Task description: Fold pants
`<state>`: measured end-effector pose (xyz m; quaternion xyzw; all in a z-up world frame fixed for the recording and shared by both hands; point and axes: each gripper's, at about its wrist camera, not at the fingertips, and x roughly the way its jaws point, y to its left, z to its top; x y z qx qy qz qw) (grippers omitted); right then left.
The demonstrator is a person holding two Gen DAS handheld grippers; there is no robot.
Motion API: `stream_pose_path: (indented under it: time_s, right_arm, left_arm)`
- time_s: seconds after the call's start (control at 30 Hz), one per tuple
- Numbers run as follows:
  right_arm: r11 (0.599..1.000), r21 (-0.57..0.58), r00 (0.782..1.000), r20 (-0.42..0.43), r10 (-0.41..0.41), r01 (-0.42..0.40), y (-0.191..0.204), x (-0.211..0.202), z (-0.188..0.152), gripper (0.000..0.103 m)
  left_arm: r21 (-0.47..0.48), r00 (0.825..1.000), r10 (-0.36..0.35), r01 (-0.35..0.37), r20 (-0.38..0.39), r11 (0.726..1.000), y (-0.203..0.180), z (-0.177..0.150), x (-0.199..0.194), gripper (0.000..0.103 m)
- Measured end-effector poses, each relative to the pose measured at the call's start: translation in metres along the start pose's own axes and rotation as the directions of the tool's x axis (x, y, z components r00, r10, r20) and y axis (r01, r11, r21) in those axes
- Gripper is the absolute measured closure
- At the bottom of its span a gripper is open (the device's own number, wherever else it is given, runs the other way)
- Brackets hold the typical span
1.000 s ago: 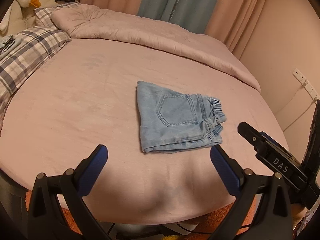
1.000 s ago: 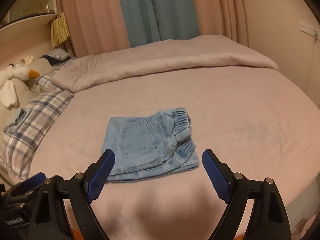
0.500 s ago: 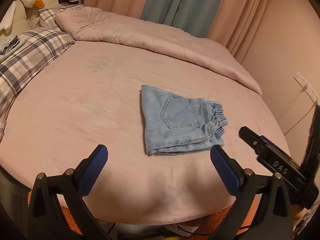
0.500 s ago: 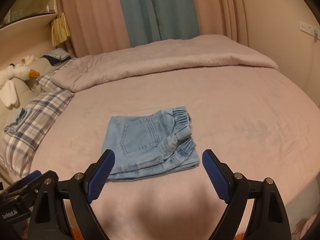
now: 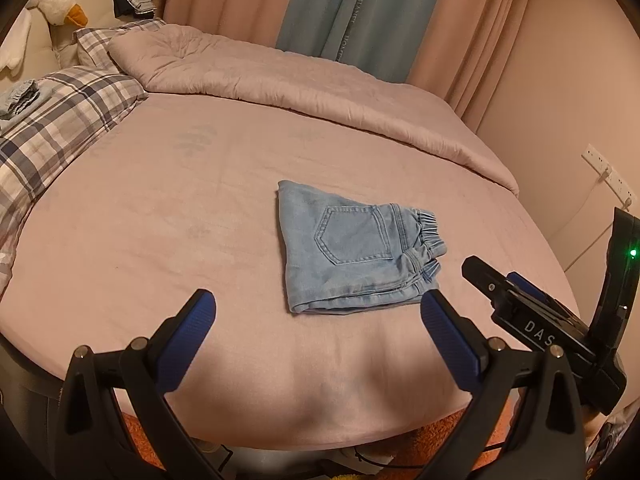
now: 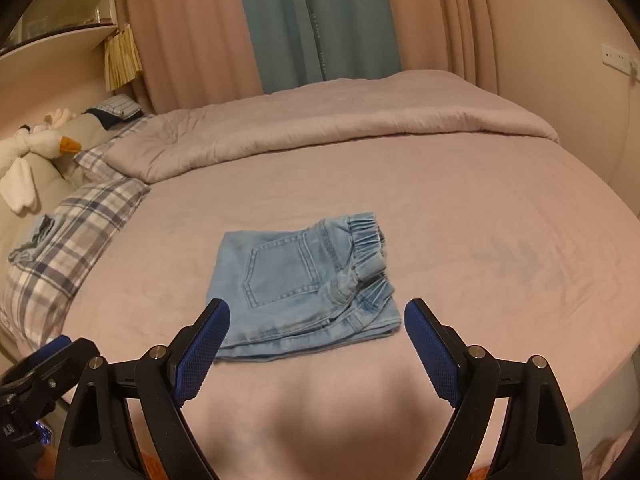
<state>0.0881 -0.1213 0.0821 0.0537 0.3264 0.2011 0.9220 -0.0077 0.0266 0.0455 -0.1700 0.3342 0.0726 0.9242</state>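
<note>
On the bed (image 5: 120,240), near the middle of its pink sheet, lies one pair of pants (image 5: 352,256), light blue denim, folded into a compact, roughly square packet. One back pocket faces up and the gathered elastic waistband bunches at the packet's right edge. Two grippers hang over the near edge of the bed, both apart from the cloth. The left gripper (image 5: 318,312) has its two blue-padded fingers (image 5: 188,332) spread wide and released, holding nothing. The right gripper (image 6: 316,320) is likewise spread wide with nothing between its fingers (image 6: 204,344); the pants lie just beyond its tips. Along the far side of the bed runs one pink quilt (image 5: 304,80). To the left sit two plaid pillows (image 5: 60,116), with one white plush duck (image 5: 60,4) behind them. A small bundle of denim (image 5: 18,98) rests on the nearer pillow.
</note>
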Motion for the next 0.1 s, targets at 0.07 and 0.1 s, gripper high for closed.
stream_pose_path:
  time_s: [0.07, 0.1]
  right_arm:
    - [1.000, 0.000, 1.000, -0.001, -0.001, 0.001, 0.0002, 0.0000, 0.0000, 0.014]
    - [1.000, 0.000, 1.000, 0.000, -0.001, 0.001, 0.0003, -0.0001, 0.0000, 0.014]
  left_arm:
    - [-0.001, 1.000, -0.002, 0.002, -0.001, 1.000, 0.0000, -0.0003, -0.0005, 0.001]
    - [0.000, 1.000, -0.002, 0.002, 0.000, 1.000, 0.0000, -0.0002, -0.0010, 0.001]
